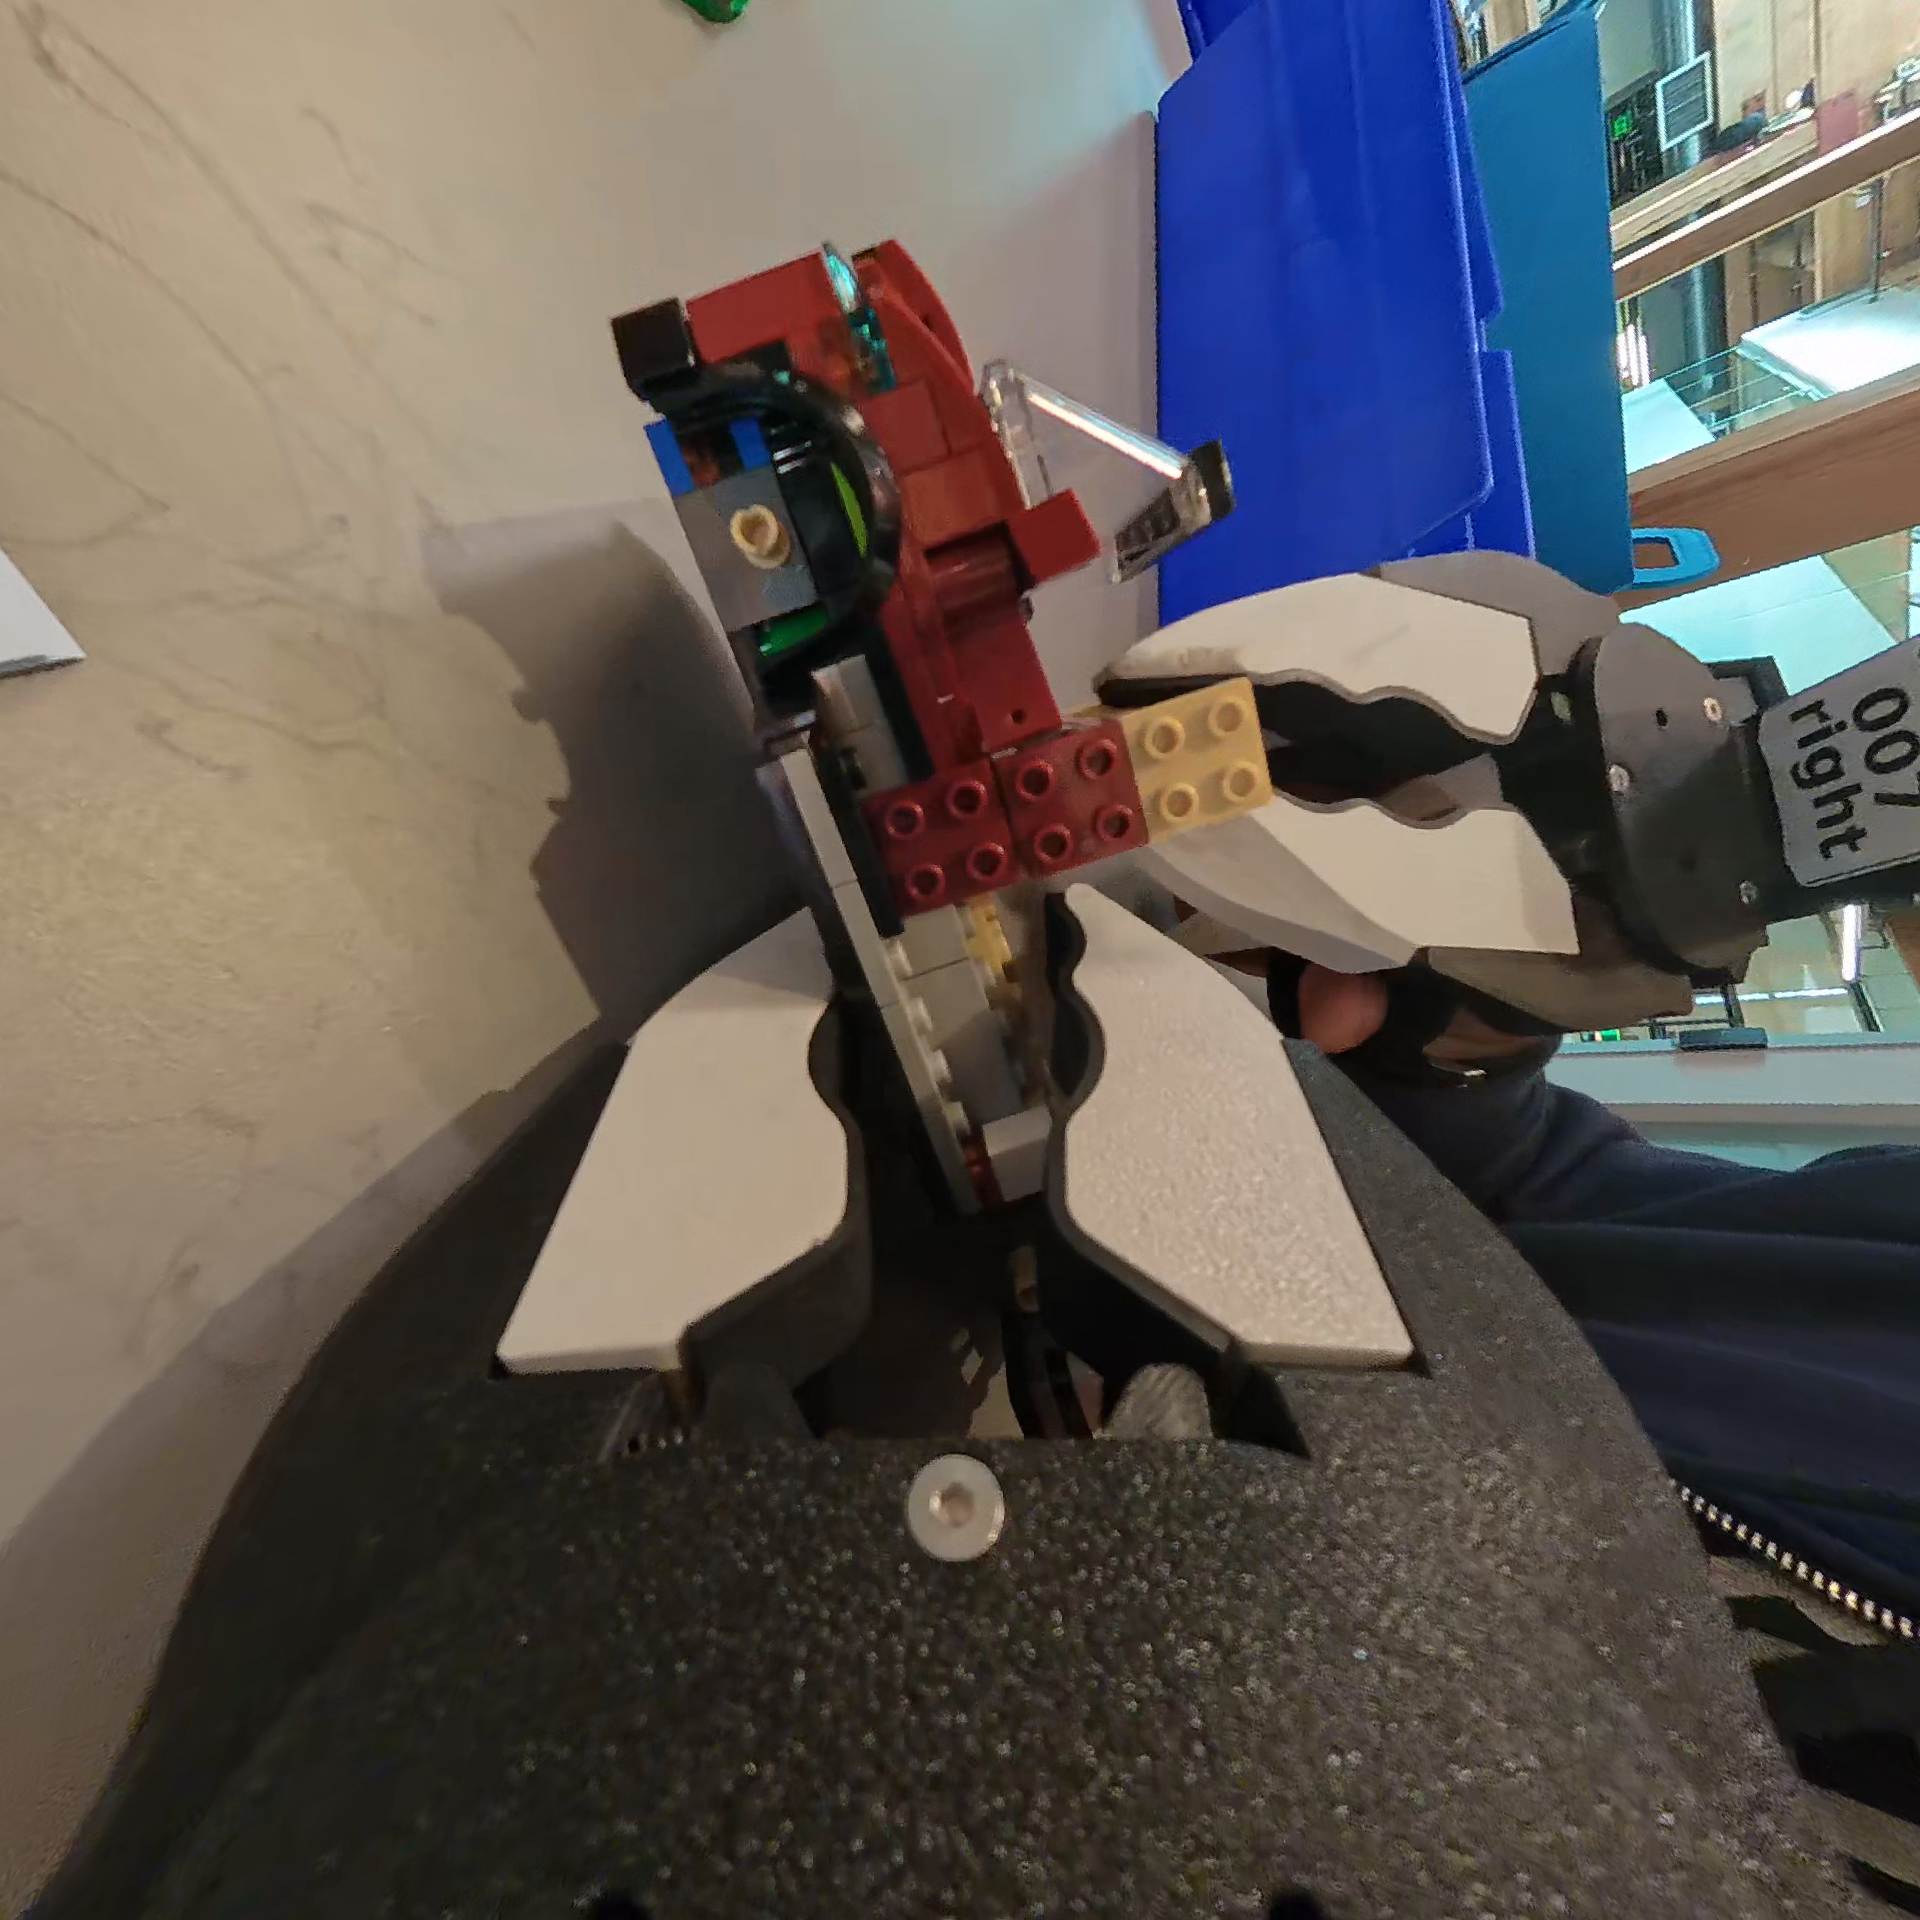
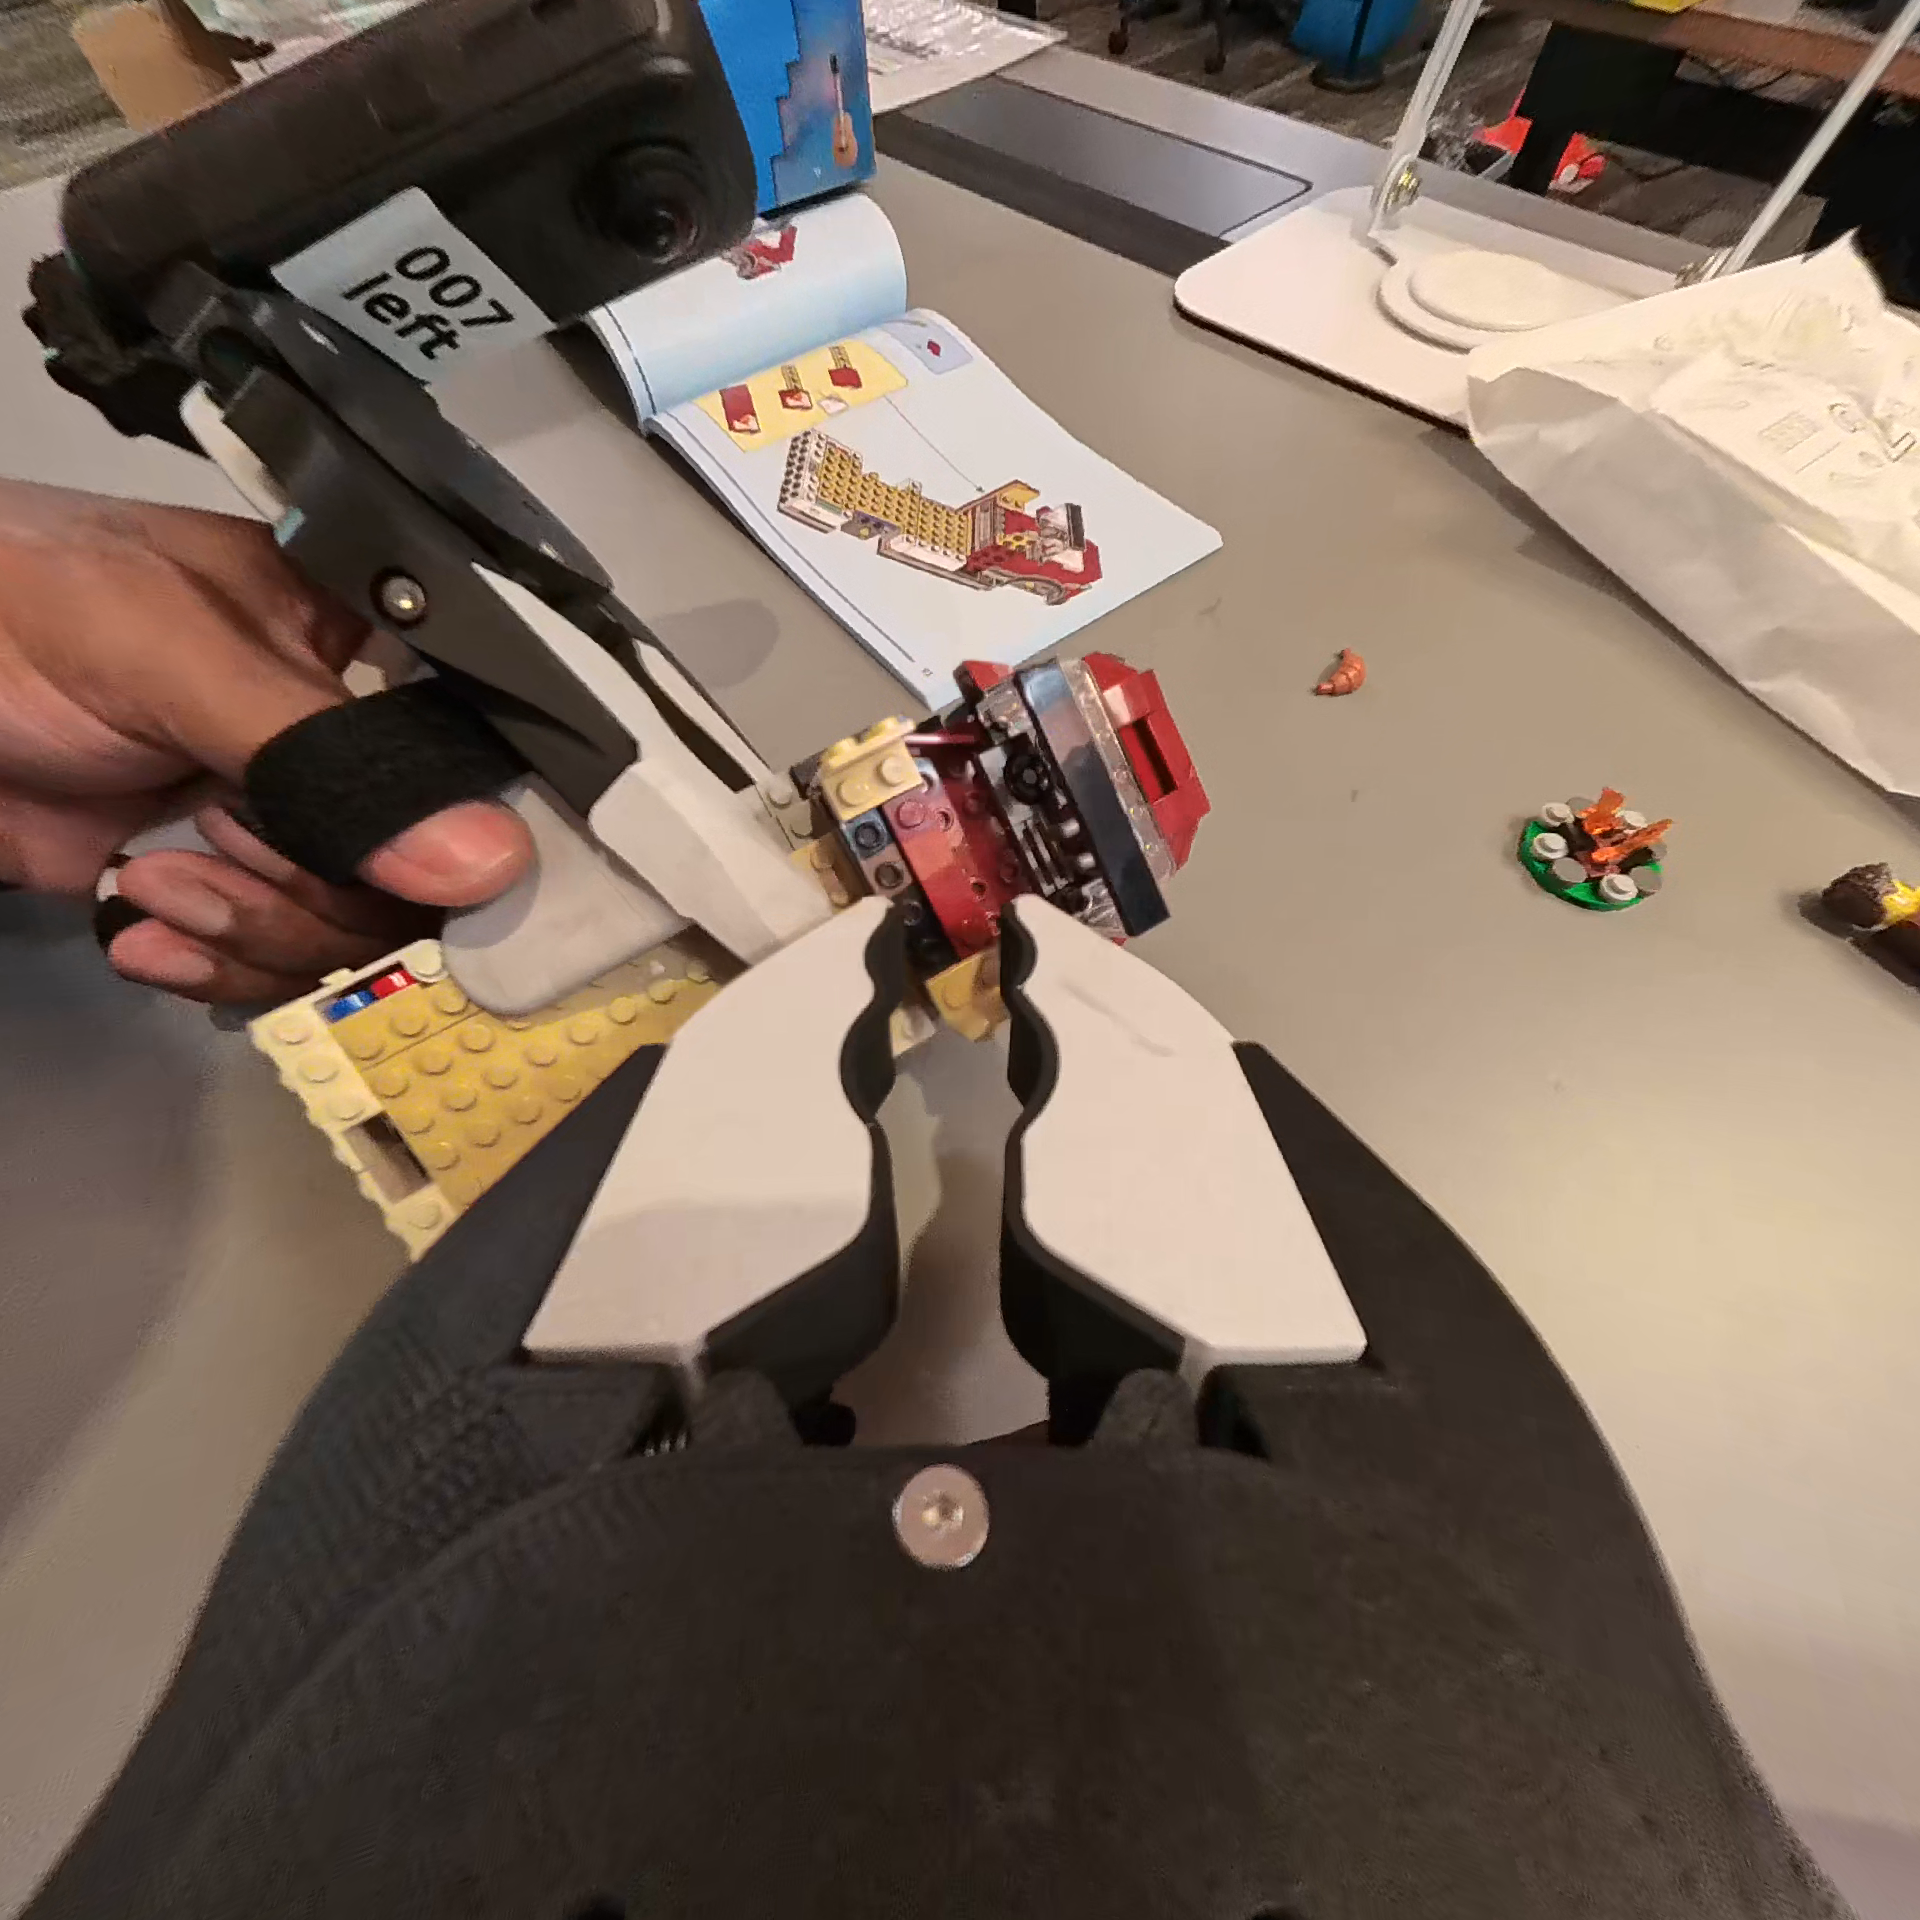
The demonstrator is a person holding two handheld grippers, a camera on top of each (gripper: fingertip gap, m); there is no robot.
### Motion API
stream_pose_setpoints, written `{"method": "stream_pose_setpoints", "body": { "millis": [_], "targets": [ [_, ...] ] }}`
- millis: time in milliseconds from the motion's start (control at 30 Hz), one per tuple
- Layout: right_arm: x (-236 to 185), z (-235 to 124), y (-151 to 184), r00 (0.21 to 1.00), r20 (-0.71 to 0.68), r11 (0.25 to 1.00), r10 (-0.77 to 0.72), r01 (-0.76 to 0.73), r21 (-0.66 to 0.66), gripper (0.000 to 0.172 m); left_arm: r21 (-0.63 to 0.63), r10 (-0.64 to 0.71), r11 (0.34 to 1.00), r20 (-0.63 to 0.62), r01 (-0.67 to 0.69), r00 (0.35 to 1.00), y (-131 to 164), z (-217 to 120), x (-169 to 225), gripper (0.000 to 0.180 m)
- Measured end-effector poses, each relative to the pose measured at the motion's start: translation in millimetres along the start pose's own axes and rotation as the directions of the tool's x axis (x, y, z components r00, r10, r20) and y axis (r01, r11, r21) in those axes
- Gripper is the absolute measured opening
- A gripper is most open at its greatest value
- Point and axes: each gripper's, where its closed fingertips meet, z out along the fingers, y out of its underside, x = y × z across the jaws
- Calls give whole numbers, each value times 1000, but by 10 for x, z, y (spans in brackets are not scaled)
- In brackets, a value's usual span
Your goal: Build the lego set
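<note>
Both grippers hold 1 brick model (image 1: 914,582) in the air above the grey table (image 2: 1455,1143), and they come at it from directions roughly square to each other. The left gripper (image 1: 951,987) grips the model's flat grey and tan plate section (image 1: 914,997) edge-on; that plate runs straight out along the gripper's own fingers, so the model's long axis lines up with the left gripper and the dark red, rounded end stands farthest from it. In the left wrist view the right gripper (image 1: 1132,769) comes in from the right, across that axis, with its jaws narrowed on a tan 2-by-2 brick (image 1: 1200,764). This brick sits at the outer end of a short row with 2 dark red 2-by-2 bricks (image 1: 997,831) that sticks sideways out of the model. The right gripper's upper fingertip (image 1: 1174,665) lies against the tan brick's top edge and the lower finger against its underside. In the right wrist view, an open instruction booklet (image 2: 935,468) lies on the table behind the model, a small green round piece with orange parts (image 2: 1590,847) lies well to its right, and a white paper bag (image 2: 1714,468) lies beyond that.
</note>
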Motion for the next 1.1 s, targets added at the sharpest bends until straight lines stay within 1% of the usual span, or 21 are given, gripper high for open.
{"method": "stream_pose_setpoints", "body": {
  "millis": [100, 167, 267, 300, 467, 567, 667, 733, 800, 933, 1033, 1100],
  "targets": [
    [-33, 36, 25, 1000, 17, 1000, -4, 4, -16, 14, -10, -15, 1000, -4, 15, 1000, 20, -22, -12, 34],
    [-35, 59, 55, 1000, 12, 999, -12, 12, -33, 10, 0, -9, 1000, -13, 9, 1000, 3, -41, 6, 48],
    [-46, 62, 19, 1000, 16, 1000, -13, 13, -14, 4, 15, 57, 998, 84, -59, 995, -51, -90, -68, 65],
    [-52, 64, 7, 1000, 19, 1000, -7, 7, -10, 2, 12, 73, 997, 103, -75, 992, -58, -103, -85, 67],
    [-61, 89, 10, 1000, 15, 1000, -7, 7, -18, 7, 8, 71, 997, 80, -72, 994, -33, -139, -82, 67],
    [-75, 70, -46, 1000, 20, 1000, -7, 6, 15, 8, 25, 90, 995, 94, -93, 991, -45, -193, -119, 70],
    [-54, 64, -34, 1000, 10, 1000, -9, 9, 12, 9, 43, 112, 992, 101, -117, 989, -64, -258, -144, 78],
    [-40, 50, -33, 1000, 5, 1000, -6, 6, 19, 10, 59, 160, 984, 132, -169, 978, -89, -324, -186, 86],
    [-12, 19, -58, 1000, -4, 999, -2, 2, 36, 11, 87, 229, 966, 157, -244, 961, -132, -420, -215, 88],
    [94, -25, -101, 1000, -29, 999, 13, -11, 49, 13, 121, 403, 900, 135, -418, 905, -184, -631, -204, 90],
    [147, -33, -154, 1000, -26, 999, -3, 4, 37, 16, 120, 543, 829, 58, -546, 837, -159, -782, -160, 88],
    [165, -60, -261, 1000, -11, 998, -13, 14, 60, 17, 136, 602, 788, 31, -600, 798, -168, -873, -166, 86]
  ]
}}
